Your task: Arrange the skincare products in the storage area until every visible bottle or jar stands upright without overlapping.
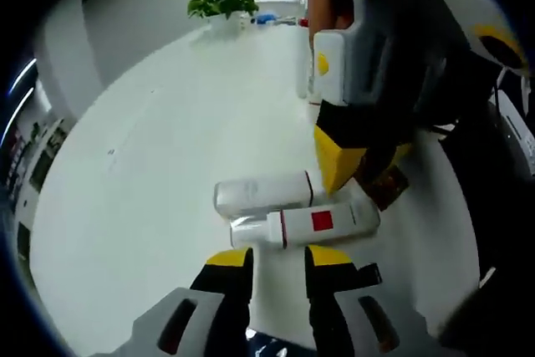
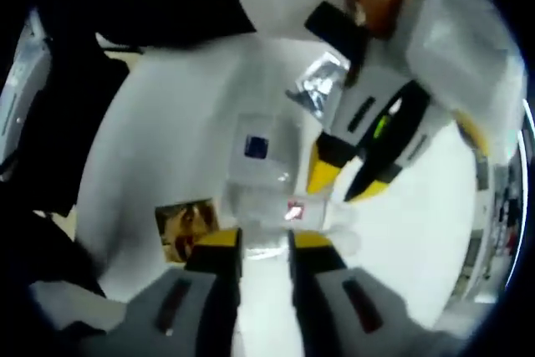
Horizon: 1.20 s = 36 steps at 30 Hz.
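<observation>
Two white skincare tubes are lying flat side by side on the white bench [image 1: 150, 148], so the standing-up step is looking barely begun. In the left gripper view, the plain tube [image 1: 266, 192] is resting just behind the red-label tube [image 1: 322, 221], the two touching along their lengths, with a small brown packet [image 1: 386, 186] beside them. The left hand-held gripper [image 1: 277, 258] is sitting just short of the red-label tube, its yellow tips spread a little and pinching nothing. The right hand-held gripper [image 1: 347, 160] is reaching in from above over the tubes' far ends; whether it touches them I cannot tell. In the right gripper view its own tips [image 2: 264, 242] are parted, empty. The next move probably calls for closing on one tube near its cap and tipping it upright, clear of its neighbour
</observation>
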Tool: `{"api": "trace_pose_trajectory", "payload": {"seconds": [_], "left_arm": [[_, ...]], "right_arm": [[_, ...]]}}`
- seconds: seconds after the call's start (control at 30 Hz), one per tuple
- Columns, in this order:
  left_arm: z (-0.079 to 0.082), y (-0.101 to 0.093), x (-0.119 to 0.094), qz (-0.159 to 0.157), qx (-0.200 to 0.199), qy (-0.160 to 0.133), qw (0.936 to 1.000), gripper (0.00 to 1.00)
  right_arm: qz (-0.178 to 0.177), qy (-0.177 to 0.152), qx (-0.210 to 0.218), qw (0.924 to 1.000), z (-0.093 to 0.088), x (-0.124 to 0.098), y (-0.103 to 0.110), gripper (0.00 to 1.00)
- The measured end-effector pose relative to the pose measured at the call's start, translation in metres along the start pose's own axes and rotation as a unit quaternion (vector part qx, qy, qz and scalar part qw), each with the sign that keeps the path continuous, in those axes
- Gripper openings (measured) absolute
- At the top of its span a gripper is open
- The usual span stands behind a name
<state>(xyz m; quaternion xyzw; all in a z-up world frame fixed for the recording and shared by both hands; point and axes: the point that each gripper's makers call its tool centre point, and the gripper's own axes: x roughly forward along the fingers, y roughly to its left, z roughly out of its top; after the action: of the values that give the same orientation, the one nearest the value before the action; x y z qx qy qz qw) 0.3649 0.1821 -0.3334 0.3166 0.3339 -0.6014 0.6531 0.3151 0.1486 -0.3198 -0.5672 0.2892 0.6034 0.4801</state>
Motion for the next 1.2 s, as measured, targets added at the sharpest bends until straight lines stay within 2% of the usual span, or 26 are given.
{"api": "trace_pose_trajectory", "payload": {"seconds": [0.07, 0.33, 0.43, 0.6, 0.77, 1.2], "left_arm": [[-0.001, -0.002, 0.000, -0.005, -0.013, 0.000, 0.9999, 0.24], [-0.004, 0.002, 0.000, 0.003, -0.011, 0.003, 0.9999, 0.26], [-0.004, 0.007, -0.001, 0.014, -0.014, 0.005, 0.9998, 0.26], [-0.005, 0.007, 0.000, 0.011, -0.011, 0.005, 0.9999, 0.27], [-0.006, 0.010, 0.000, 0.012, -0.007, 0.009, 0.9999, 0.27], [-0.012, 0.014, 0.002, 0.011, -0.003, 0.018, 0.9998, 0.35]], "right_arm": [[-0.004, 0.006, 0.009, 0.9999, -0.001, 0.002, -0.003, 0.20], [-0.011, 0.010, 0.014, 0.9998, -0.001, 0.015, -0.013, 0.20], [-0.035, 0.021, 0.026, 0.9988, -0.004, 0.016, -0.026, 0.20], [-0.019, 0.018, 0.022, 0.9994, -0.005, 0.021, -0.024, 0.20], [-0.029, 0.007, 0.024, 0.9993, -0.002, 0.020, -0.029, 0.19], [-0.015, 0.003, 0.034, 0.9993, -0.005, 0.029, -0.027, 0.22]]}}
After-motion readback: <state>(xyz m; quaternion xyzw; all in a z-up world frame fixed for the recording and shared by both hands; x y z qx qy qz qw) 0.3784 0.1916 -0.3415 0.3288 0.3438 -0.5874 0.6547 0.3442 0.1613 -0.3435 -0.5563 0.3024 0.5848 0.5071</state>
